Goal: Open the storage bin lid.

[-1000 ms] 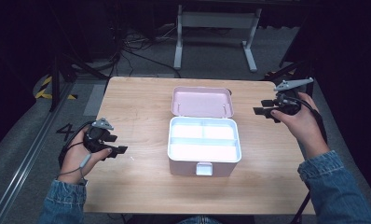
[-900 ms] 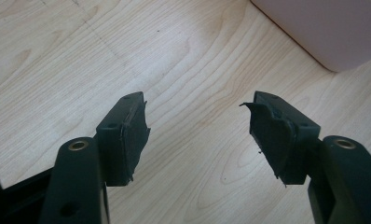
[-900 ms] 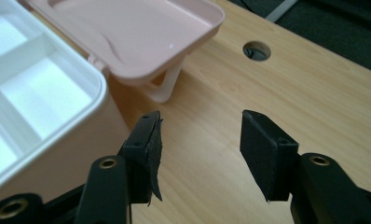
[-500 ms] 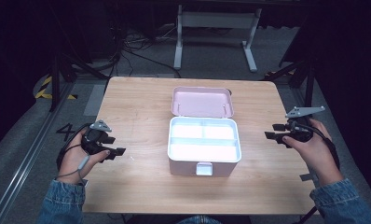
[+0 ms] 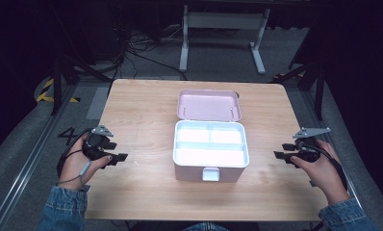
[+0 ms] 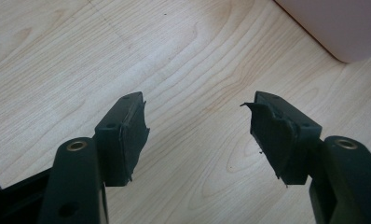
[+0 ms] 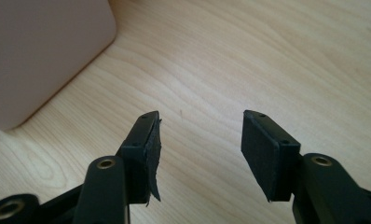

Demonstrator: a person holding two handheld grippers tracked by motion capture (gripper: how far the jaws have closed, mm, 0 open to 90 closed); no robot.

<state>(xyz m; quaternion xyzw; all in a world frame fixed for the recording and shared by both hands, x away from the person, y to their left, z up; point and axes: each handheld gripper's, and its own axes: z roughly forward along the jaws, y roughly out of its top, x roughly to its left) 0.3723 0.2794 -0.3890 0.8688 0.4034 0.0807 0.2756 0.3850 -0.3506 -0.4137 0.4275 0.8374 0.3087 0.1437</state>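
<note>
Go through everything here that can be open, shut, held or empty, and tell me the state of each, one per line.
Pink box: open, compartments look empty.
Lid: swung back behind the box, inside facing up.
Front latch: undone, hanging at the box's front.
Left gripper: open, nothing between its fingers.
Right gripper: open, nothing between its fingers.

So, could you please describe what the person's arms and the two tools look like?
Both forearms wear blue denim sleeves. The left tool and right tool are black, each topped by a grey three-cornered plate, with a cable trailing over the hand. Each has two flat black jaws with round brass-coloured fittings and worn, ragged-edged pads.
</note>
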